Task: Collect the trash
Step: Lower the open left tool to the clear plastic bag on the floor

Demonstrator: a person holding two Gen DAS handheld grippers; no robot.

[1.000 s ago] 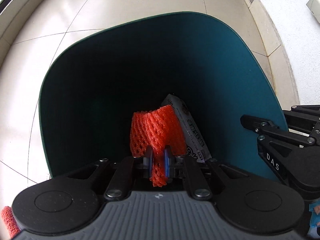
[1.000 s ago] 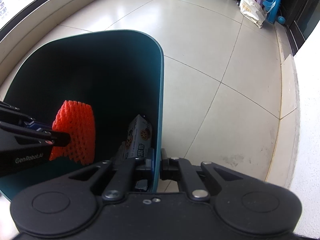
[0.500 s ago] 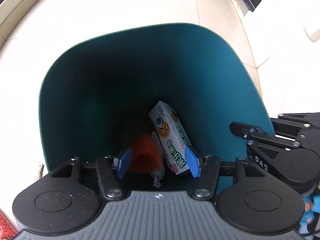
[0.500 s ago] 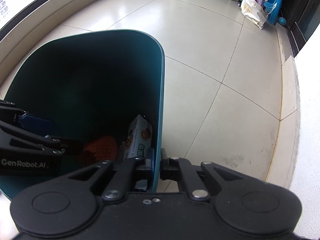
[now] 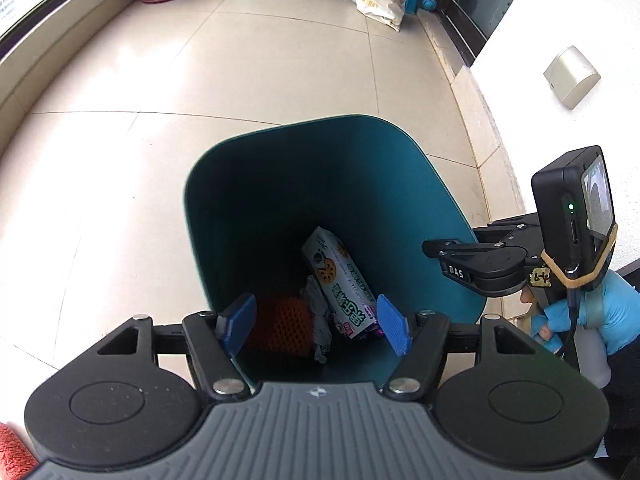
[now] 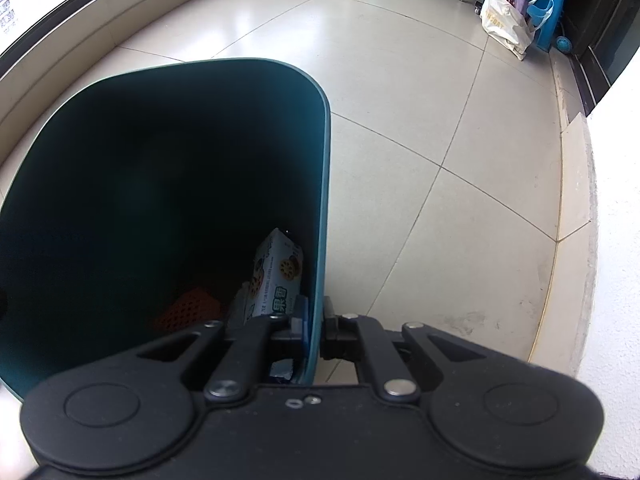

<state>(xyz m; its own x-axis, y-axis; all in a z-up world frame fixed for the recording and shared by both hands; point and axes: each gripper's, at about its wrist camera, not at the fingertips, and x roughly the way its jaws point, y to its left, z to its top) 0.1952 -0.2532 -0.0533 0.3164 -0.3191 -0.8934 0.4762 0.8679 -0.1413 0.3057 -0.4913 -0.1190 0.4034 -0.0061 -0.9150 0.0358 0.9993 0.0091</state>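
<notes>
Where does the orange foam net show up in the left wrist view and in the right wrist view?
Left wrist: the orange foam net lies at the bottom of the teal bin, lower centre, left of the biscuit box.
Right wrist: the net sits low and left of centre, dim, on the bin floor.
Shared landmark: the biscuit box, just right of the net in both views.

The bin (image 6: 168,208) is too dark inside to show its bottom; the orange net (image 6: 188,308) is half hidden.
</notes>
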